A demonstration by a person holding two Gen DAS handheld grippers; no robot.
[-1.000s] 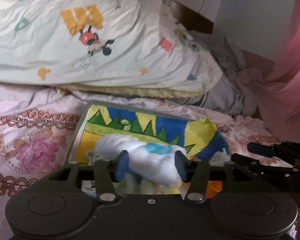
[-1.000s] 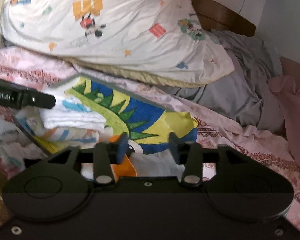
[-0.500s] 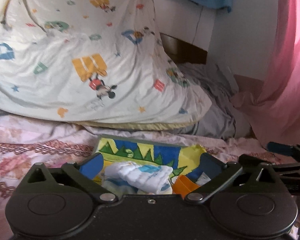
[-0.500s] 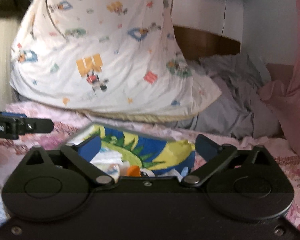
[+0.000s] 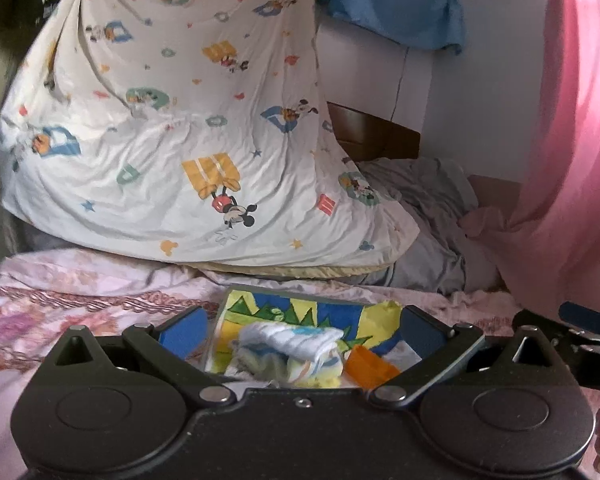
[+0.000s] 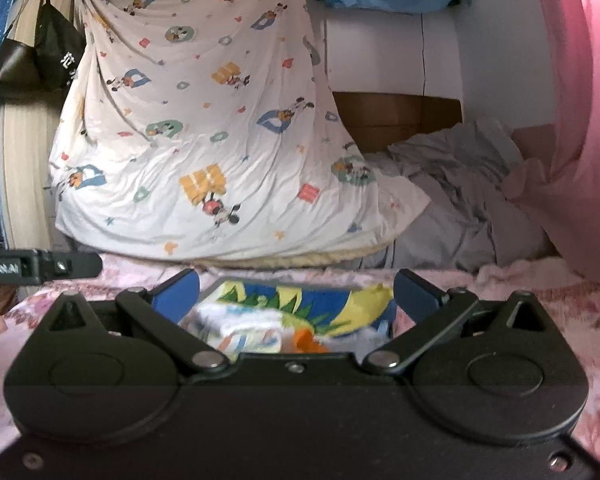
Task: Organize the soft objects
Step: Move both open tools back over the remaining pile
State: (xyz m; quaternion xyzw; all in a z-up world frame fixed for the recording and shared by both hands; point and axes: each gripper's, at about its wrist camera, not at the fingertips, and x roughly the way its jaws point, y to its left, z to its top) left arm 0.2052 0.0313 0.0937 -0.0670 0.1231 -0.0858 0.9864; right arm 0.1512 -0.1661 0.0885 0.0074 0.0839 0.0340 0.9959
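A soft storage box (image 5: 300, 312) with a blue, yellow and green print lies on the pink bedspread (image 5: 72, 304). In it sit a rolled white cloth (image 5: 296, 338), other folded cloths and an orange piece (image 5: 366, 368). My left gripper (image 5: 300, 330) hangs open, back from the box, with nothing between its fingers. My right gripper (image 6: 296, 294) is open too, pulled back from the same box (image 6: 296, 300), which looks blurred there. The right gripper's tip (image 5: 580, 314) shows at the right edge of the left wrist view.
A white cartoon-print quilt (image 5: 204, 152) is heaped behind the box. Grey bedding (image 5: 428, 216) lies at the right by a wooden headboard (image 5: 372, 136). A pink curtain (image 5: 572, 120) hangs at the far right. A black bag (image 6: 40, 52) hangs at the upper left.
My left gripper let go of the white cloth, which now rests in the box. Both grippers opened wide and drew back and up from the box.
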